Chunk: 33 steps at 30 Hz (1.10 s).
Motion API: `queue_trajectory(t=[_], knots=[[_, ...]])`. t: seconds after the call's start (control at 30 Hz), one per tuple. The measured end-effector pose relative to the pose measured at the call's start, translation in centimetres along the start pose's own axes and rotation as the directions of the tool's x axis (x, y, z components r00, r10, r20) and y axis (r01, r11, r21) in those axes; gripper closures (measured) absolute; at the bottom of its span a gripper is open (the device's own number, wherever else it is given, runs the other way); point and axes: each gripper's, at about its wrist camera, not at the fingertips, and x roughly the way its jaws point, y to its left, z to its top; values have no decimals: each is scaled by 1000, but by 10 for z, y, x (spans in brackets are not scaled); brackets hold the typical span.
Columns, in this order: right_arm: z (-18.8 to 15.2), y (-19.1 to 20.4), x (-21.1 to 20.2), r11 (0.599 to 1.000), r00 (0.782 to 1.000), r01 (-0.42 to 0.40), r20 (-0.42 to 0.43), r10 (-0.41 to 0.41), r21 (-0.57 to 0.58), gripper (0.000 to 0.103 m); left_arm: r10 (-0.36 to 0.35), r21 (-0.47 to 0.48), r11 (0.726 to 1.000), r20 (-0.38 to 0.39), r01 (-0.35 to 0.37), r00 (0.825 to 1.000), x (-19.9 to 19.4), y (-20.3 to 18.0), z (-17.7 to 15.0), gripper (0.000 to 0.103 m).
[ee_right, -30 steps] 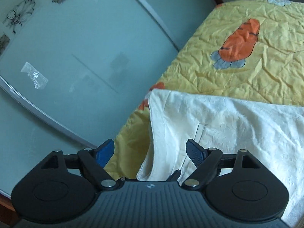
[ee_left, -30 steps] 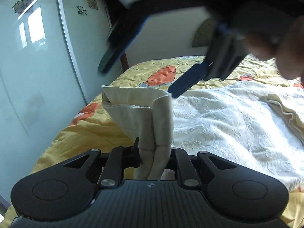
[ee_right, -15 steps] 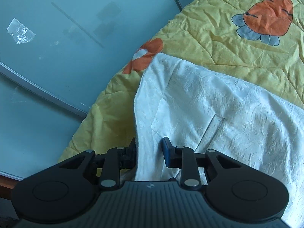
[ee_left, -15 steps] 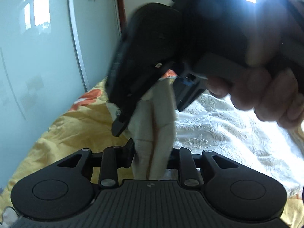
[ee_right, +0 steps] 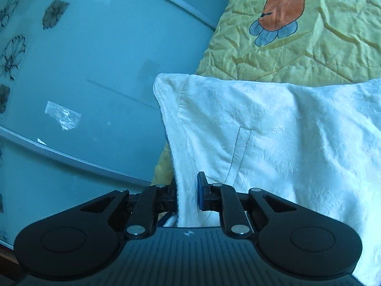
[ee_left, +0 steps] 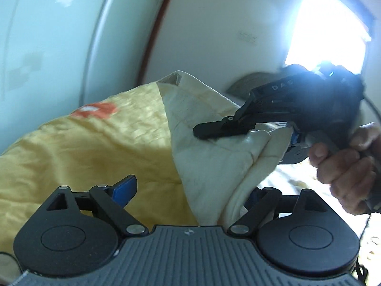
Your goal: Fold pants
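Closing right claw (ee_right: 188, 191) on pants (ee_right: 273, 128)

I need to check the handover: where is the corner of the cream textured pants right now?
In the right wrist view, the cream textured pants are pinched low at centre by the closing right gripper, lifted above the yellow quilt.

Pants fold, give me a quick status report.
Left gripper jaws opening, clear of cloth. Right gripper closing, pinching the pants edge. Pants lifted over yellow quilt. Nothing blocking.
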Motion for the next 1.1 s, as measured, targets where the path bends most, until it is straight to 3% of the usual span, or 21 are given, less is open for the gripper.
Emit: queue_trajectory(t=[0.1,0.17,0.3,0.43,0.5,0.57,0.6,0.63,0.67,0.7,0.73,0.77,0.83,0.9,0.97,1.03,1.07,1.1], knots=[[-7,-8,-44,999,996,-36,77,35,16,90,-140,5,990,-17,140,990,-5,1,-1,9],[-15,-10,-80,999,991,-37,126,36,4,91,-178,-14,984,-31,178,984,-6,1,-2,1],[-41,-24,-170,1000,969,-3,246,5,-7,93,-150,-18,989,-50,150,987,-1,-6,-1,3],[-78,-76,-257,991,931,35,357,-79,126,93,-165,-50,986,-74,162,983,5,-4,0,3],[-93,-103,-272,979,918,42,379,-116,199,93,-169,-47,985,-87,165,982,9,-6,-2,3],[-104,-115,-276,967,896,60,414,-162,250,91,-138,-28,990,-90,136,986,15,-12,-3,3],[-105,-116,-271,966,895,60,416,-164,253,88,-108,-14,994,-91,108,990,17,-17,-3,3],[-103,-114,-265,968,898,57,412,-158,246,84,-73,7,997,-111,75,991,21,-23,-4,4],[-100,-110,-258,970,901,61,406,-155,235,66,-46,26,998,-130,50,990,25,-29,-4,4],[-96,-105,-251,974,902,77,401,-158,211,39,-25,32,999,-152,30,988,30,-32,-5,4],[-90,-93,-242,980,903,105,397,-165,169,27,5,33,999,-192,2,981,37,-34,-5,4],[-85,-82,-231,984,905,130,391,-167,120,20,29,43,999,-214,-20,976,42,-36,-5,4],[-75,-53,-202,984,925,179,341,-167,-5,20,59,36,998,-195,-53,979,42,-37,-5,6],[-68,-22,-172,968,943,215,287,-170,-130,20,45,-73,996,-186,-60,981,41,-26,-4,6],[-65,5,-141,943,955,239,232,-186,-230,20,-1,-294,955,-135,-39,991,35,-2,-2,6],[-62,22,-117,922,960,253,195,-201,-293,21,-41,-510,860,-79,-5,996,28,22,-2,6],[-60,31,-105,914,961,257,181,-208,-314,21,-30,-569,822,-51,-4,998,25,31,-2,9],[-61,36,-98,910,961,260,173,-213,-323,21,-2,-594,804,-42,-24,999,24,35,-2,13]])
